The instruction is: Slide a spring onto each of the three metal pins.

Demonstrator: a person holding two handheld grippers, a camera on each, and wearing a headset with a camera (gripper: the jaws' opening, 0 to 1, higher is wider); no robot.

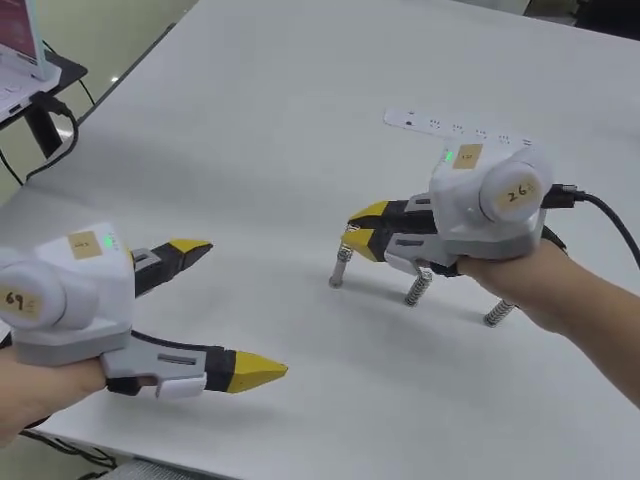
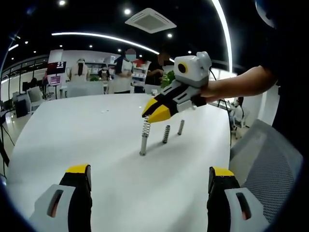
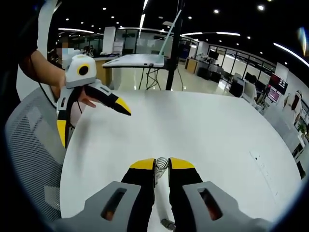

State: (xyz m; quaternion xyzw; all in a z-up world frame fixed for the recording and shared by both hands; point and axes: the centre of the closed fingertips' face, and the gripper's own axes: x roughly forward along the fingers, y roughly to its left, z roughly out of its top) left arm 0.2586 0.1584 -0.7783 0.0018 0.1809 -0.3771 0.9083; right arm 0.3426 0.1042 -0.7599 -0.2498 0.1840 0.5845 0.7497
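Three metal pins stand in a row on the white table [image 1: 250, 150]. The left pin [image 1: 340, 270] [image 2: 143, 142] carries a spring [image 2: 145, 126] [image 3: 162, 166] on its upper part, and my right gripper [image 1: 352, 232] [image 2: 154, 110] [image 3: 161, 165] is shut on that spring from above. The middle pin [image 1: 417, 288] [image 2: 166, 134] and the right pin [image 1: 497, 313] [image 2: 180, 126] each wear a coiled spring. My left gripper [image 1: 228, 308] [image 2: 148, 170] [image 3: 91, 121] hovers open and empty over the near left of the table, well apart from the pins.
A white power strip [image 1: 455, 128] lies behind the pins. A laptop [image 1: 20, 50] on a stand sits off the table's far left corner. A grey mesh chair [image 2: 270, 159] stands by the table's edge. People stand far back in the room.
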